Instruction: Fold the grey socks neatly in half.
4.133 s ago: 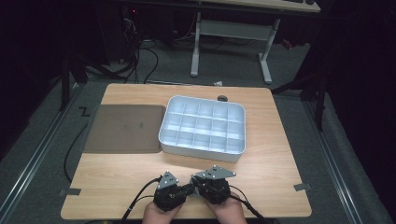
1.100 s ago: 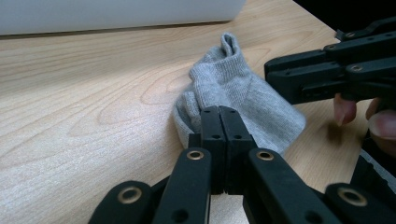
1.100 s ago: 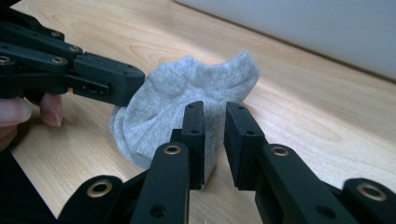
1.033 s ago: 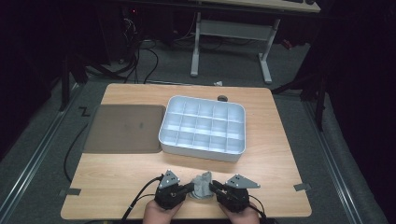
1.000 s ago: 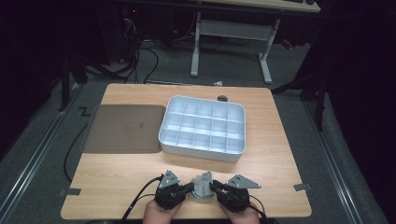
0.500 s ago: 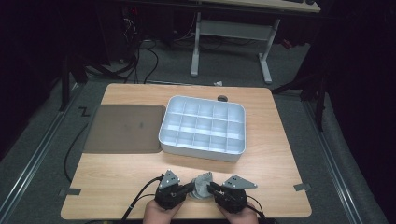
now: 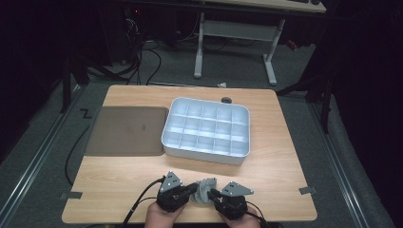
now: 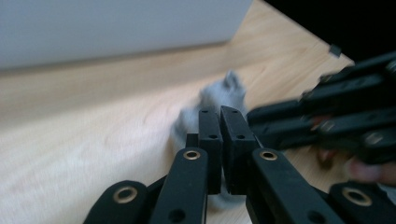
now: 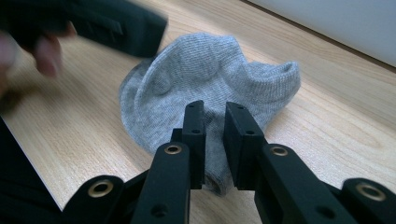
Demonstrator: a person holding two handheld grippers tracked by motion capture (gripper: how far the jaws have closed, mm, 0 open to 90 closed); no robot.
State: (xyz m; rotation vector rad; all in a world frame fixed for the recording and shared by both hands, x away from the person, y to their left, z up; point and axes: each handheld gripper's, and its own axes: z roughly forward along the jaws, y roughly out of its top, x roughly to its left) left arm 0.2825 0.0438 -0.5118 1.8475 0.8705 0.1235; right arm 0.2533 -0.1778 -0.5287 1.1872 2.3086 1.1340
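A crumpled grey sock [image 7: 204,190] sits at the near edge of the wooden table [image 7: 285,161], held between my two grippers. My left gripper [image 7: 194,190] comes at it from the left; in the left gripper view its jaws [image 8: 219,112] are pressed almost together with the sock [image 8: 219,95] bunched behind and under them. My right gripper [image 7: 212,194] meets it from the right; in the right gripper view its jaws [image 9: 215,109] pinch a fold of the sock [image 9: 201,70]. The other gripper [image 9: 116,28] and a hand lie just beyond.
A white tray [image 7: 204,153] divided into several compartments stands at the table's middle. A dark mat [image 7: 128,130] lies to its left. A small dark round thing [image 7: 226,99] sits behind the tray. Cables trail from both grippers over the front edge.
Four seconds ago the grippers were side by side. They have since drawn apart with the sock between them. Over the last second the right gripper edged slightly left.
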